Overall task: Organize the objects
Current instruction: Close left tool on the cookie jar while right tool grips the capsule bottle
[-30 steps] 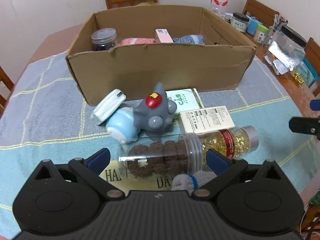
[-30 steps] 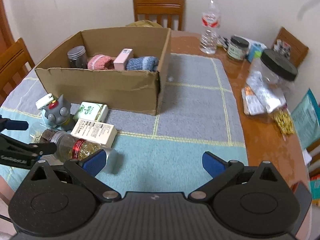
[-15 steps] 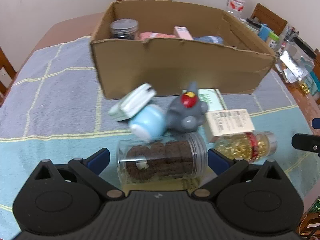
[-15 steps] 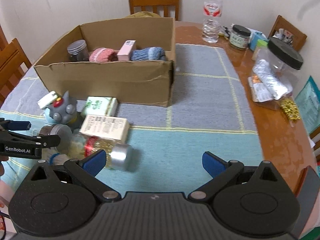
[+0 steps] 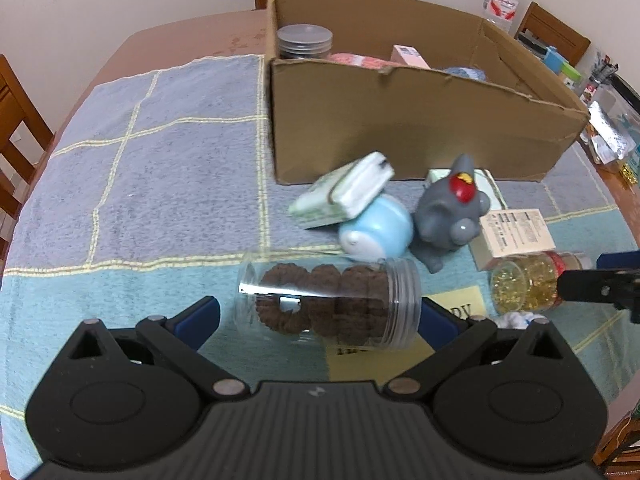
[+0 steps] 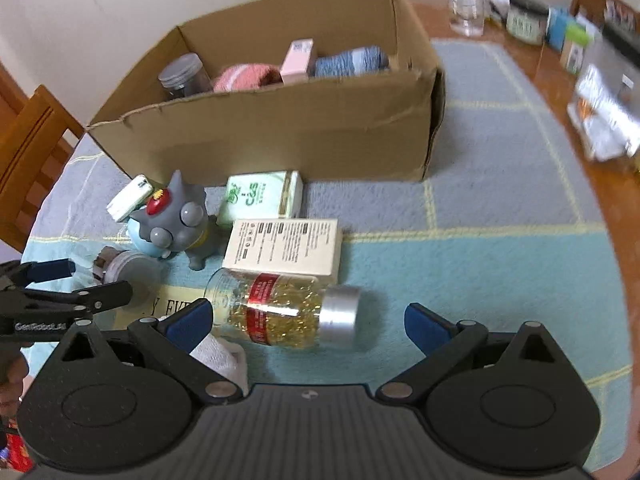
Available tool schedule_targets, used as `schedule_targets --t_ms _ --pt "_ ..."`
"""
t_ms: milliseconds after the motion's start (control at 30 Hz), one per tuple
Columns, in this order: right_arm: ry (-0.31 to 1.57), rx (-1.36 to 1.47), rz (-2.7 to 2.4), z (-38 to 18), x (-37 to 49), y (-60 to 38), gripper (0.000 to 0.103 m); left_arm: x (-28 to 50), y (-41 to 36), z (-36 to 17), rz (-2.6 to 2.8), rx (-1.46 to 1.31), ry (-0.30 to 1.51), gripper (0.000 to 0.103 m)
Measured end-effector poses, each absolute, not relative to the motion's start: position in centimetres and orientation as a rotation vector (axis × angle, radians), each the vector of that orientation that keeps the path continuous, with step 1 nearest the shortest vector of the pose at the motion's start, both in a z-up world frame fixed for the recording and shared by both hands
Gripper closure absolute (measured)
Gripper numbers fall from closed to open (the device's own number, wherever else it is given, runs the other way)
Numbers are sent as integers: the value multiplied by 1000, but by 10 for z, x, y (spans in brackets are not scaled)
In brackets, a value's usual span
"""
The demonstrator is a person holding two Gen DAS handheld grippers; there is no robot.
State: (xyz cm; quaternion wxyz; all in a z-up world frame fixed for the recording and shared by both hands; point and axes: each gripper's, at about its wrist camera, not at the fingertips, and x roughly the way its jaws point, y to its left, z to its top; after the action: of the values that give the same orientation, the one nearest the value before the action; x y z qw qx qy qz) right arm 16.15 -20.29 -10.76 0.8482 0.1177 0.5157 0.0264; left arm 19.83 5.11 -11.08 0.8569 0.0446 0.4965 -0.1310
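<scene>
Two grippers stand wide open: the left gripper (image 5: 318,314) straddles one cookie jar (image 5: 328,304) lying sideways, the right gripper (image 6: 308,318) one capsule bottle (image 6: 286,308). Beyond lie two toys, three small cartons and one cardboard box (image 6: 280,128).

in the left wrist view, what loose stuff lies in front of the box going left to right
cookie jar → mint-and-white case → blue round toy → grey horned toy → white printed carton → bottle of golden capsules
</scene>
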Motion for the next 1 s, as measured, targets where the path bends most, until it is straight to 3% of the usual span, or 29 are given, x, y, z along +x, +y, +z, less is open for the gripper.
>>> schedule_targets --t_ms 167,467,1000 --pt "1107 300 71 -115 170 -193 0 202 58 -110 -299 95 1046 1" --pt "1120 146 -45 -122 185 -164 0 207 63 -111 -367 118 1040 1" --pt "1128 107 -163 -129 173 -192 0 207 61 -113 -341 140 1009 1"
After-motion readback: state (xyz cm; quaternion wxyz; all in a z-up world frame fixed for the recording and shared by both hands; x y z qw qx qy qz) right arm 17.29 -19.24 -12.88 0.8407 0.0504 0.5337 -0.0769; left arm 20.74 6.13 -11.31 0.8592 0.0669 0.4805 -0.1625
